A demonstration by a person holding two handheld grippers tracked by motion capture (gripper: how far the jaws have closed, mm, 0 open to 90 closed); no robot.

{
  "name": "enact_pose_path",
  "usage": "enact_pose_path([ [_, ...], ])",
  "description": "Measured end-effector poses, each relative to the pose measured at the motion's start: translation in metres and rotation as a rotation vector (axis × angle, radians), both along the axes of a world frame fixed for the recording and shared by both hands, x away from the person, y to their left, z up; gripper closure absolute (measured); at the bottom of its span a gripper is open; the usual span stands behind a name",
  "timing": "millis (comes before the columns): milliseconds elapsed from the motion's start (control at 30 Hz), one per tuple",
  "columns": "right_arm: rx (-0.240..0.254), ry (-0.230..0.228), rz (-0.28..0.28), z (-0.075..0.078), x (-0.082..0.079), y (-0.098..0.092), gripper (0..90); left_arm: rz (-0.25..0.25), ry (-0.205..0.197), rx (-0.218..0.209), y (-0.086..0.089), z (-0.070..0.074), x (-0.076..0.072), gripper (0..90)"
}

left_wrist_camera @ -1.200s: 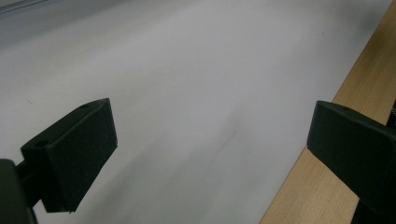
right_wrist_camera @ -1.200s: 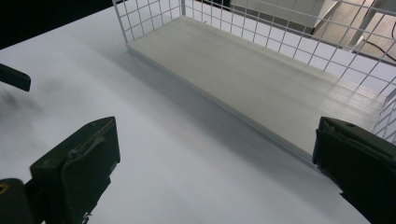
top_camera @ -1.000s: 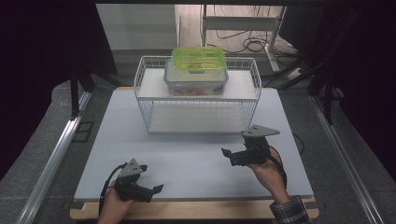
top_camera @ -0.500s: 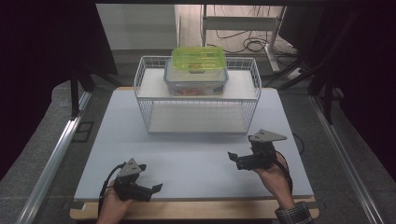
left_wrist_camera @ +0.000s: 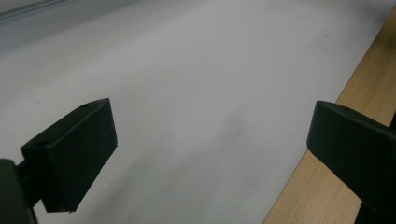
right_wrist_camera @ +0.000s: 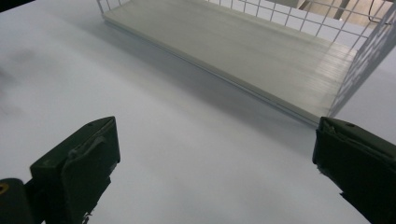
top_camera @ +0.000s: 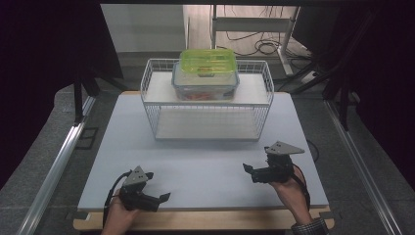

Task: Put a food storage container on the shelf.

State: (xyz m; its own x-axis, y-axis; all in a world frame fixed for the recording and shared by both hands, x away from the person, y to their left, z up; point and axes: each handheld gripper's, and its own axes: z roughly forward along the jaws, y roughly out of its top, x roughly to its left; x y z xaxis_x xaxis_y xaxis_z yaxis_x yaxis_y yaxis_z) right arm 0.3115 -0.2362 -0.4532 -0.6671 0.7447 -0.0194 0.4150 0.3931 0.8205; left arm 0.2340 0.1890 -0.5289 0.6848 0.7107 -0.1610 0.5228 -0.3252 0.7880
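A: Item one, box [top_camera: 205, 81]: clear tub with blue-grey rim and lime lid [top_camera: 207, 60], on the top shelf of the wire rack [top_camera: 208, 105], far middle of the tabletop [top_camera: 205, 161].

B: Handling?

A: Likely stiff, smooth plastic, slippery. Take it by the rim on both short sides, level, so the lid stays put.

B: Contents?

A: Something orange shows through the wall; what it is, you cannot tell. The rack's lower shelf [right_wrist_camera: 243, 46] is bare.

B: Your tools?

A: Left gripper [top_camera: 164, 197]: near edge, jaws wide apart, nothing between. Right gripper [top_camera: 248, 169]: near right, jaws wide apart, nothing between. Both well apart from the box.
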Motion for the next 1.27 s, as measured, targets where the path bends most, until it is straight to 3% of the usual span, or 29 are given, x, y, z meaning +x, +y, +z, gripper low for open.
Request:
enact_pose_path([
  [667, -0.011, 0.030, -0.034, -0.027, -0.013, -0.015, 0.8, -0.001, 0.000, 0.003, -0.001, 0.000, 0.000, 1.9],
  [1033, -0.050, 0.077, -0.023, -0.046, -0.020, -0.015, 0.5, -0.001, -0.007, 0.011, -0.001, 0.000, 0.000, 1.7],
  [1267, -0.102, 0.100, -0.022, -0.055, -0.020, -0.011, 0.3, -0.001, -0.009, 0.017, -0.002, 0.000, 0.000, 1.8],
])
